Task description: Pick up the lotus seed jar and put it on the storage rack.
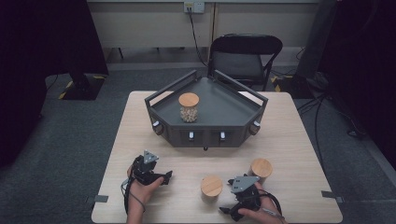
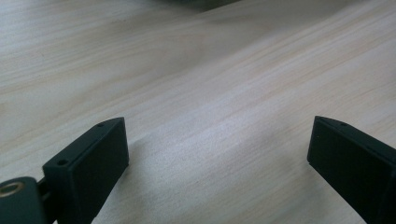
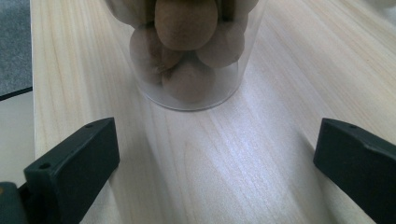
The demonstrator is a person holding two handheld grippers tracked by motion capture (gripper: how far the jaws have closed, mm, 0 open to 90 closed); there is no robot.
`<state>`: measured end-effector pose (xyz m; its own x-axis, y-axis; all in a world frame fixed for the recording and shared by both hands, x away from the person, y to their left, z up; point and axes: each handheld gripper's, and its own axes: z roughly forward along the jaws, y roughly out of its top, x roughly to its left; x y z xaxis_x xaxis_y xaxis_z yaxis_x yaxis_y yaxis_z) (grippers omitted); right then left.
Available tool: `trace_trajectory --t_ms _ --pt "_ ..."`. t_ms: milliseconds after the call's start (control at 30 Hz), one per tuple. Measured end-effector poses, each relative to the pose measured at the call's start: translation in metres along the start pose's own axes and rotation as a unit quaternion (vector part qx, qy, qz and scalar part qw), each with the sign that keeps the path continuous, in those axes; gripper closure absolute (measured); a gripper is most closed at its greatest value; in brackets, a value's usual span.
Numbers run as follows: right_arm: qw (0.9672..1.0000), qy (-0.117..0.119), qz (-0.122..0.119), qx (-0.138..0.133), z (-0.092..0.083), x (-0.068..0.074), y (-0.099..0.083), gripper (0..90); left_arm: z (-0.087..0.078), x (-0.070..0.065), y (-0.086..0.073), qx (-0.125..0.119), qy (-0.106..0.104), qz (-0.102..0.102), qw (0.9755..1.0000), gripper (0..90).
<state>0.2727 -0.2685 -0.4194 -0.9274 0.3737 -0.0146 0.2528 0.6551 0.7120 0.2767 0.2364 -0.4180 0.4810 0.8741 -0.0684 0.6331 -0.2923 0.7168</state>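
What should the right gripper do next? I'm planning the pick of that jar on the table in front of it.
Probably ease the right gripper forward until its jaws straddle the jar, then close. In the right gripper view the jaws stand wide open, and the clear jar of round brown pieces stands just ahead, centred between them and untouched. In the high view a wooden-lidded jar stands on the table beside that gripper.

High view dim overall, corners nearly black; table [image 1: 280, 140] is the brightest patch, lit from above, soft short shadows under tray [image 1: 205, 116] & jars. Slightly soft, low detail. Both gripper views brighter, w/ pale sheen on wood; near jaws blurred, jar [image 3: 187, 51] close & a bit soft.
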Motion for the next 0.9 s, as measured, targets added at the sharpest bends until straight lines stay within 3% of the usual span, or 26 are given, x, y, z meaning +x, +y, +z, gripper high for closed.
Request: trace_trajectory --t_ms 300,433,500,633,900 --pt "1.0000 -0.001 0.001 0.000 0.000 0.000 0.000 0.0 0.001 -0.002 -0.004 0.005 0.001 0.010 0.9999 4.1" --pt "1.0000 -0.002 0.001 0.000 0.001 0.000 0.001 0.0 0.001 -0.003 -0.005 0.006 0.003 0.021 0.9998 1.6" --pt "1.0000 -0.001 0.002 0.000 0.001 0.000 0.001 0.0 0.001 -0.003 -0.008 0.005 0.003 0.036 0.9993 0.0" --pt "1.0000 -0.001 0.001 0.000 0.002 0.000 0.002 0.0 0.000 -0.002 -0.014 -0.007 0.001 0.037 0.9993 0.0" --pt "1.0000 0.000 0.000 0.000 0.002 -0.001 0.002 0.0 0.000 -0.003 -0.015 -0.007 0.003 0.036 0.9993 0.0"
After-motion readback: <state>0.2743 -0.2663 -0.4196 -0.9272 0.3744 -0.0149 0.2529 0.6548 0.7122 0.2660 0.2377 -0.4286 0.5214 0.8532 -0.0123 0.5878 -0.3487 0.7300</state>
